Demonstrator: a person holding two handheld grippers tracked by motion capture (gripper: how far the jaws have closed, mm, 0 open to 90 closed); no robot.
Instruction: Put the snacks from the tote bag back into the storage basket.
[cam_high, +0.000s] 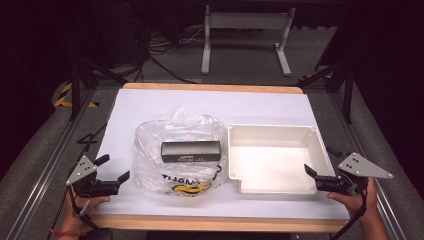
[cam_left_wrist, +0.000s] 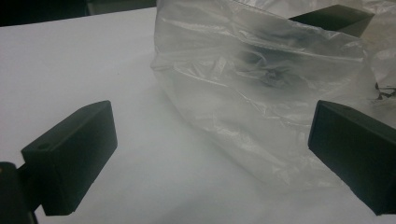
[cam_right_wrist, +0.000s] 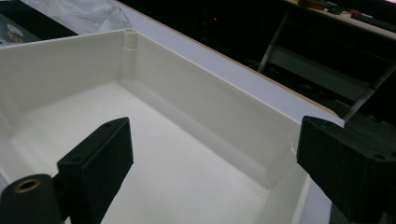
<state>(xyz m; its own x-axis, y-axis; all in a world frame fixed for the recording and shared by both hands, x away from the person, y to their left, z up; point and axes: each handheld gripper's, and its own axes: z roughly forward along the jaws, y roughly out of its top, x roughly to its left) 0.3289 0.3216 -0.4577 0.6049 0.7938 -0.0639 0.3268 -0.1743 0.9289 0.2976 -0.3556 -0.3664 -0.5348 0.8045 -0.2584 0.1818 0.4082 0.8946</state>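
Black box (cam_high: 190, 151) on bag (cam_high: 150, 150) beside tray (cam_high: 270, 131).

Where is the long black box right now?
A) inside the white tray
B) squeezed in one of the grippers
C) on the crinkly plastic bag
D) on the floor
C: the black box lies on the clear plastic bag, left of the white tray, which has nothing in it, and apart from both grippers.

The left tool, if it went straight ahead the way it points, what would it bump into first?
Probably the clear plastic bag: the open left tool points at its near side, with bare white table between.
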